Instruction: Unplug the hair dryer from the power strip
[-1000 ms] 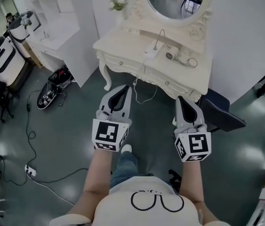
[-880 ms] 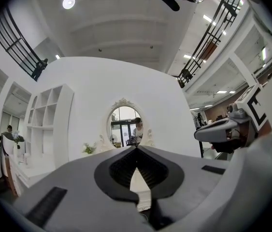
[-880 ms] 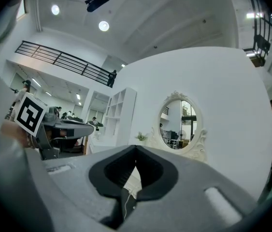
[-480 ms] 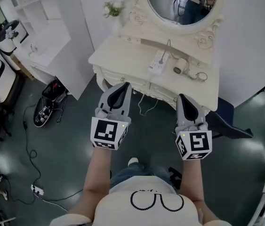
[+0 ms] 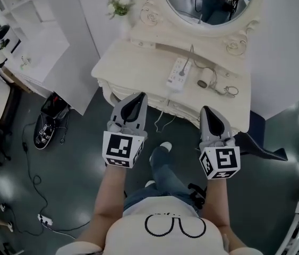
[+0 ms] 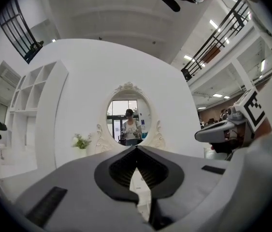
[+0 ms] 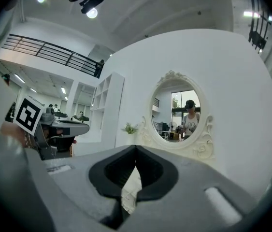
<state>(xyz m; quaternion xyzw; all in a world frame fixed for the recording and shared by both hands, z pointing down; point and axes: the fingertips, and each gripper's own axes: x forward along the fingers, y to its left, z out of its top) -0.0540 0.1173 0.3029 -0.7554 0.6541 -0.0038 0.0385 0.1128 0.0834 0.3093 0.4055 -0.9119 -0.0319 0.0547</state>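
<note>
Resting on the dressing table [image 5: 133, 62], power strip [image 5: 177, 73] and hair dryer [image 5: 204, 82]; left gripper [image 5: 139, 95] and right gripper [image 5: 206, 109] pressed together, empty

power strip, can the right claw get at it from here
Probably yes: nothing stands between the right claw and the power strip on the table, though the claw is shut and must open first.
</note>
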